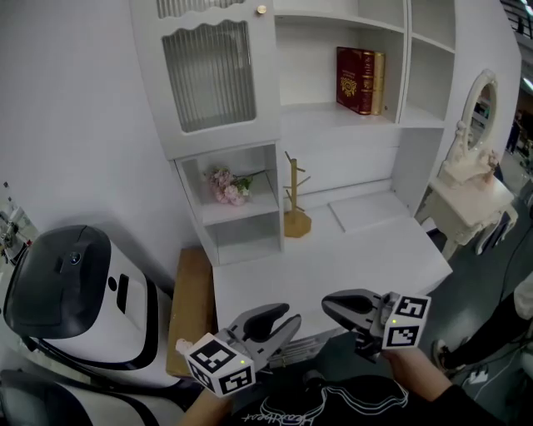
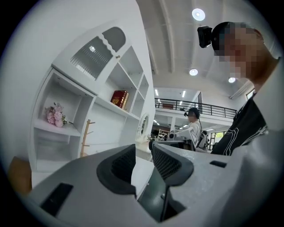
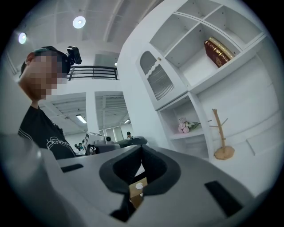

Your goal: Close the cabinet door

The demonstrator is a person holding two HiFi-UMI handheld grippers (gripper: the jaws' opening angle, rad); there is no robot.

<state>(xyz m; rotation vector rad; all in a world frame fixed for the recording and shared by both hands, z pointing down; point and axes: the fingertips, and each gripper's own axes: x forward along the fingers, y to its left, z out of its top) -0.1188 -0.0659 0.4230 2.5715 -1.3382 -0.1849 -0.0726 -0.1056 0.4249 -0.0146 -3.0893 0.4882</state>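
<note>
Door (image 1: 218,75) upper left looks flush; left gripper (image 1: 288,318) released, right gripper (image 1: 327,304) clenched empty; if ajar, you push beside knob (image 1: 261,10)

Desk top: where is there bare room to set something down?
Most of the desk top is bare, from the mug tree rightward. The shelf left of the books is free. Crowded: the flowers cubby, and the front edge near the left gripper and right gripper.
</note>
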